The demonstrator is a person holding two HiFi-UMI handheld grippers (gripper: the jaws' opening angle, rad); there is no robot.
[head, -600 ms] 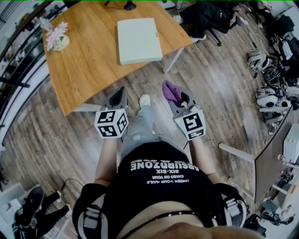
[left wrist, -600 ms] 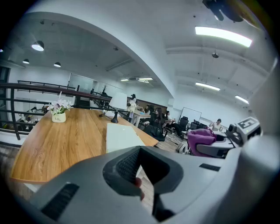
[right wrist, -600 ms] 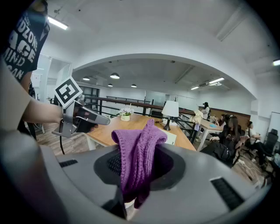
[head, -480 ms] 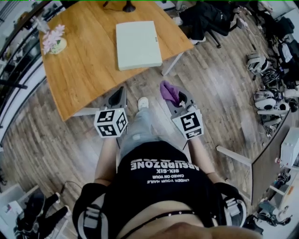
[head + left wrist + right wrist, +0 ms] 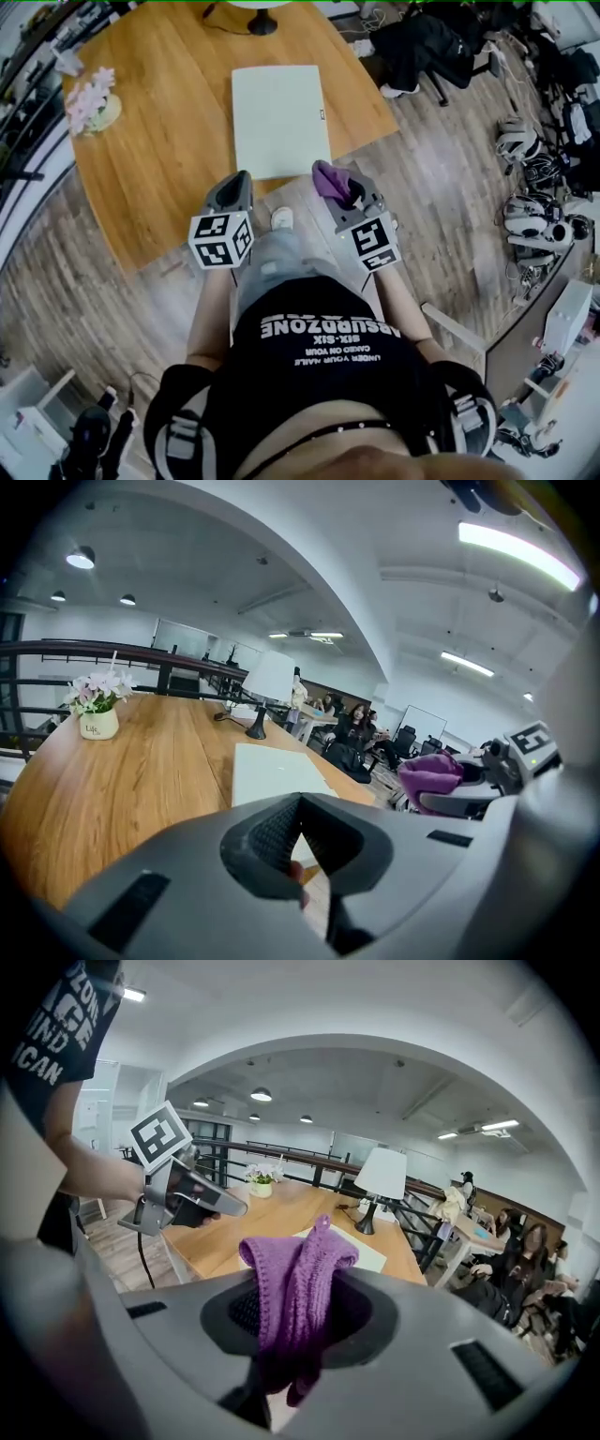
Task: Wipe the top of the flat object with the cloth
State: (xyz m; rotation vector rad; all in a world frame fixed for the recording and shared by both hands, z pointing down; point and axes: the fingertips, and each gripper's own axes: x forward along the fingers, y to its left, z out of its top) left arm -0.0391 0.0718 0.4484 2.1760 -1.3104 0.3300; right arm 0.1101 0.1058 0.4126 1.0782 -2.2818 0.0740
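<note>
One purple cloth (image 5: pixel 328 179) hangs clamped in the right gripper (image 5: pixel 341 191), while the left gripper (image 5: pixel 235 187) is closed and empty near the flat object (image 5: pixel 279 120).

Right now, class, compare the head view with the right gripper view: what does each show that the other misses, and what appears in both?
Only the head view shows the person's shoe, the gear heaped on the floor and the right gripper's own marker cube. Only the right gripper view shows the ceiling lights and seated people at far desks. Both show the purple cloth clamped in the right gripper, the left gripper, the flat white object, the wooden table and the flower pot.
</note>
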